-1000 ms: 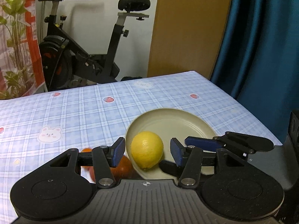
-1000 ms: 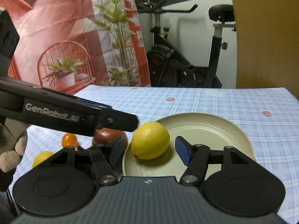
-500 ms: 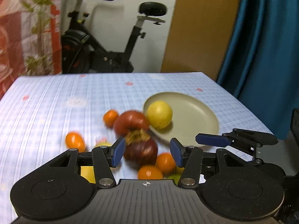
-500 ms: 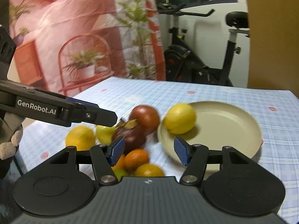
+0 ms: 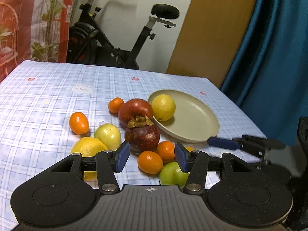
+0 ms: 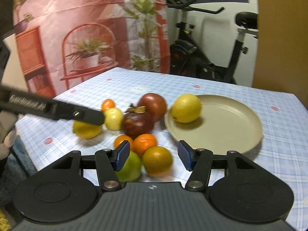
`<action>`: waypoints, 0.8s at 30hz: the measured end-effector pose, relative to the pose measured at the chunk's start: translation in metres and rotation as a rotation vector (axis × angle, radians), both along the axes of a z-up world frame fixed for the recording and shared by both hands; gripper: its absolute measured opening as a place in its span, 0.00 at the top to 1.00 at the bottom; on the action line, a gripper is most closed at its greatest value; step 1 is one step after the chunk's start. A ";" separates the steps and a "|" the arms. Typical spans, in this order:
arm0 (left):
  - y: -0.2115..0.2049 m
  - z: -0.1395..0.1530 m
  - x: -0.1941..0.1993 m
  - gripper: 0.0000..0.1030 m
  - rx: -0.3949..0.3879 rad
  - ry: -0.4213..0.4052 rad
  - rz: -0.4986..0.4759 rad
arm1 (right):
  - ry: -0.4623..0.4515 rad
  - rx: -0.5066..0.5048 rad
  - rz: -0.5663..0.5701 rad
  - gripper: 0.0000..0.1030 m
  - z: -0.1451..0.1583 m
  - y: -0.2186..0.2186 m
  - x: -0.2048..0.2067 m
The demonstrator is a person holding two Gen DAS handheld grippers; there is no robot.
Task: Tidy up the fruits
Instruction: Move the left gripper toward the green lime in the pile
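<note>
A beige plate (image 5: 194, 123) (image 6: 227, 127) holds one lemon (image 5: 163, 106) (image 6: 186, 107) at its left rim. Left of the plate lies a heap of fruit: a red apple (image 5: 134, 109), a mangosteen (image 5: 142, 135) (image 6: 137, 124), several small oranges (image 5: 79, 122), a second lemon (image 5: 87, 148), a pale apple (image 5: 107, 135) and a green apple (image 5: 172, 174) (image 6: 129, 165). My left gripper (image 5: 152, 158) hovers open over the near oranges, gripping nothing. The jaws of my right gripper (image 6: 152, 156) are closing above an orange (image 6: 157, 160), and the pads do not touch it.
The table wears a blue checked cloth (image 5: 48, 96). An exercise bike (image 5: 115, 38) stands behind it, a blue curtain (image 5: 269, 57) to the right. The other gripper's finger (image 6: 57, 110) reaches over the fruit from the left, held by a gloved hand (image 6: 4, 134).
Both grippers drew back from the plate toward the near table edge. The lemon once between the jaws now lies farther off, and the fruit heap came into view. The right jaws narrowed.
</note>
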State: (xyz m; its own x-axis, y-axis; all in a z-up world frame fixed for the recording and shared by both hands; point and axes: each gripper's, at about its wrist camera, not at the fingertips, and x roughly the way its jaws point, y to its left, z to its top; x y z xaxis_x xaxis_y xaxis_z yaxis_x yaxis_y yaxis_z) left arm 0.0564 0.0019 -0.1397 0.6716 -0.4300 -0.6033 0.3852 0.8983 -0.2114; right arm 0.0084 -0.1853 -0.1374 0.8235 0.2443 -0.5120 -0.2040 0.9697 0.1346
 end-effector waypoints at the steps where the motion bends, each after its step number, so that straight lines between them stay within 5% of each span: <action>1: -0.001 -0.002 0.000 0.48 0.007 0.003 -0.004 | 0.002 0.008 -0.014 0.45 0.000 -0.004 0.001; 24: -0.003 -0.019 0.004 0.57 0.054 0.054 0.007 | 0.000 0.057 0.006 0.50 -0.014 -0.009 0.009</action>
